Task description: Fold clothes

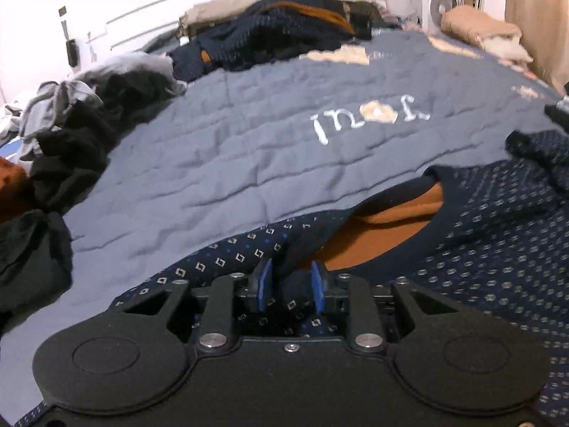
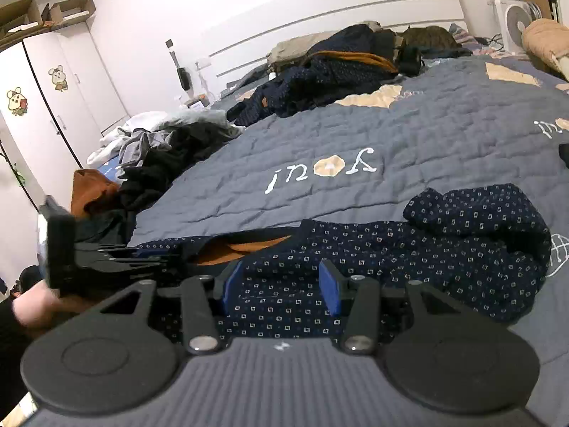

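Note:
A navy top with a small square print and an orange lining [image 1: 498, 249] lies on the blue-grey quilt [image 1: 231, 149], neck opening toward the far side. My left gripper [image 1: 291, 277] is shut on a fold of the top by the collar. In the right wrist view the same top [image 2: 409, 249] lies spread out, one sleeve [image 2: 473, 210] bunched at the right. My right gripper [image 2: 281, 284] is open, its blue pads on either side of the fabric. The left gripper [image 2: 117, 256] shows at the left of that view, at the collar.
Heaps of dark, grey and white clothes [image 2: 170, 156] lie along the left side of the bed. Another pile of navy and orange garments [image 2: 338, 67] sits near the headboard. A beige folded item [image 2: 547, 42] and a fan [image 2: 515, 21] are at the far right. White wardrobes [image 2: 53, 106] stand at the left.

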### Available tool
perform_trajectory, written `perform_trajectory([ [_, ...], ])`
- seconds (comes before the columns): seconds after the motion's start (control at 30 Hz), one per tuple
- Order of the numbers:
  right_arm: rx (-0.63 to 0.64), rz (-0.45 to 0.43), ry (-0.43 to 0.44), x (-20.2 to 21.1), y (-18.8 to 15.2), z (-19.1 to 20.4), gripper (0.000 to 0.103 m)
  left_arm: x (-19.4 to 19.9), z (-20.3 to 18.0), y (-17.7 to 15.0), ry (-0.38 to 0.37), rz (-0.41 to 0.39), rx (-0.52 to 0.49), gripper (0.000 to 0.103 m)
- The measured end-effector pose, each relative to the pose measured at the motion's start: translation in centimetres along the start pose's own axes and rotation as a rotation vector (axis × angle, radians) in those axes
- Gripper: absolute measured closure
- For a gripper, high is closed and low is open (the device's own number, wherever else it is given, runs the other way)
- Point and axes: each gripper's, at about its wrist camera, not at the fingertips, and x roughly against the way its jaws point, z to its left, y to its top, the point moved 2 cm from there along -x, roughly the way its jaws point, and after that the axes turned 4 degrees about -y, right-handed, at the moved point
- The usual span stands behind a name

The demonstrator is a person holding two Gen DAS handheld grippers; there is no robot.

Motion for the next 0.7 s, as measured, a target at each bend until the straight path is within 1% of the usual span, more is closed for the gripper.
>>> perform_trajectory([
  [0.03,-0.006,0.004,0.0,-0.1,0.0,-0.1,0.057,-0.6,0.1,0.0,0.003,0.011,-0.005,0.072],
  [0.07,-0.01,0.008,0.002,-0.3,0.0,-0.2,0.057,-1.1,0.3,0.0,0.006,0.021,-0.01,0.066],
  [0.13,-0.01,0.018,0.004,-0.5,-0.1,-0.2,0.057,-2.2,0.5,0.1,0.013,0.043,-0.021,0.059],
  [0.17,-0.007,0.021,0.003,-0.6,-0.2,-0.1,0.057,-2.6,0.6,0.1,0.008,0.051,-0.028,0.059],
  [0.23,-0.005,0.026,0.003,-0.8,-0.2,-0.1,0.057,-3.3,0.6,0.0,0.021,0.054,-0.051,0.058],
  [0.27,-0.008,0.027,0.002,-0.8,-0.2,-0.2,0.057,-3.6,0.7,0.0,0.025,0.057,-0.06,0.06],
  [0.3,-0.011,0.029,0.002,-0.8,-0.2,-0.2,0.057,-3.8,0.8,0.1,0.028,0.059,-0.063,0.064],
  [0.33,-0.014,0.03,0.002,-0.9,-0.2,-0.2,0.057,-4.0,1.0,0.2,0.034,0.056,-0.059,0.077],
  [0.37,-0.015,0.031,0.002,-0.9,-0.2,-0.3,0.057,-4.1,1.3,0.6,0.028,0.052,-0.049,0.087],
  [0.43,-0.021,0.03,0.002,-0.8,-0.2,-0.4,0.057,-4.2,2.0,1.4,0.019,0.038,-0.021,0.096],
  [0.5,-0.029,0.031,0.004,-0.8,-0.2,-0.5,0.057,-4.0,2.8,2.7,0.028,-0.002,0.008,0.096],
  [0.6,-0.043,0.033,0.006,-0.8,-0.1,-0.8,0.057,-3.7,4.1,5.4,0.021,-0.059,0.078,0.096],
  [0.67,-0.045,0.034,0.005,-0.9,-0.1,-0.9,0.057,-4.2,4.5,7.3,0.03,-0.073,0.096,0.096],
  [0.7,-0.046,0.035,0.005,-1.0,-0.1,-1.0,0.057,-4.9,4.5,8.3,0.036,-0.064,0.098,0.096],
])
